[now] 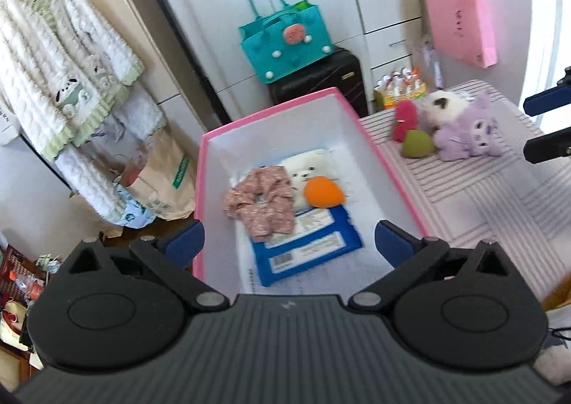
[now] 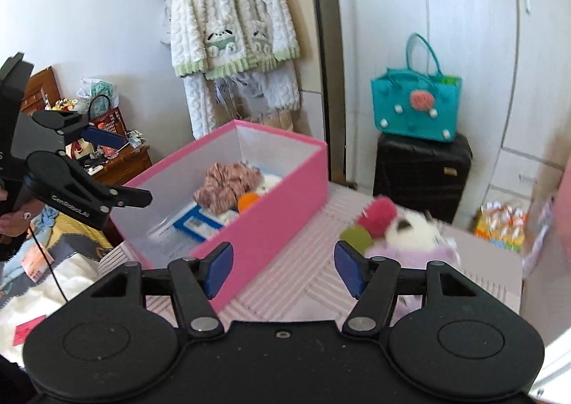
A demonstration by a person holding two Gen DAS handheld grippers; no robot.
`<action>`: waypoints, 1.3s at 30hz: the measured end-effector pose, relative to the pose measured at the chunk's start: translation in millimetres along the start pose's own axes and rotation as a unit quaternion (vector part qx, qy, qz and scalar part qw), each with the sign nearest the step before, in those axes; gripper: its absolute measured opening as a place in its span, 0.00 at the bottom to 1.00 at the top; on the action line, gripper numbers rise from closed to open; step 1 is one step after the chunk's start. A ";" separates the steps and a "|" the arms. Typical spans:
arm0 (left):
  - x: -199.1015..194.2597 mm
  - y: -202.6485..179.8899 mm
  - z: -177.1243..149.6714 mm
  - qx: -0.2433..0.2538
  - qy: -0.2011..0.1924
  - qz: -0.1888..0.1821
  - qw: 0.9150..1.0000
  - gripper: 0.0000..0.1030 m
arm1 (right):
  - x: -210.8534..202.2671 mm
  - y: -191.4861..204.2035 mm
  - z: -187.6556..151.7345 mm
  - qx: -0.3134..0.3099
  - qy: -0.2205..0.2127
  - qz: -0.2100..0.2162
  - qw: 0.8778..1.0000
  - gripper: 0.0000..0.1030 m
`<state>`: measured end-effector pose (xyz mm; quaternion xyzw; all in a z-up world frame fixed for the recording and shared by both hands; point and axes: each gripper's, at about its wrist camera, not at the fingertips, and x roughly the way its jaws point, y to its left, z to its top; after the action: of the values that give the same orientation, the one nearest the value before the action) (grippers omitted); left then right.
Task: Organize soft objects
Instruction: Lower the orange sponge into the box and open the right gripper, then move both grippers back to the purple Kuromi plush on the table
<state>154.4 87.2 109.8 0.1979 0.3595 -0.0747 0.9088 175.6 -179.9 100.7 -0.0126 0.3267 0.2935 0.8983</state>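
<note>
At the centre of the left wrist view sits the pink box (image 1: 274, 107) on the striped counter (image 1: 474, 197); inside lie a pink scrunchie (image 1: 260, 202), an orange sponge (image 1: 323, 191), a white plush (image 1: 310, 163) and a blue packet (image 1: 307, 250); the left gripper (image 1: 289, 238) hovers above it, fingers spread and holding nothing. In the upper right of that frame, 4 soft things remain outside the box: a red sponge (image 1: 405, 118), a green sponge (image 1: 415, 143), a white plush toy (image 1: 444, 107) and a purple plush (image 1: 467, 132), huddled touching one another. In the right wrist view the right gripper (image 2: 283, 268) faces them, fingers released and empty; because the pile is tight, closing on 1 item could likely drag or knock a neighbour off the counter edge.
</note>
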 end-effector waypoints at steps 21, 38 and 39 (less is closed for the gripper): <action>10.5 -116.8 2.0 -0.036 -0.087 -0.145 0.985 1.00 | -46.6 -27.7 -82.9 -0.045 -0.054 -0.085 0.994 0.88; 121.0 -159.3 29.1 -0.124 -0.095 -0.209 0.965 0.96 | 43.3 -61.8 -107.2 -0.082 -0.041 -0.164 0.982 0.85; 125.6 -161.4 29.4 -0.123 -0.101 -0.202 0.966 0.95 | 49.2 -62.4 -107.2 -0.084 -0.040 -0.161 0.983 0.85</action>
<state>219.6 -71.2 -5.9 -0.0005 0.3052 -0.2312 0.9238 177.1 -229.1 -23.3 -0.1288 0.2581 0.1722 0.9419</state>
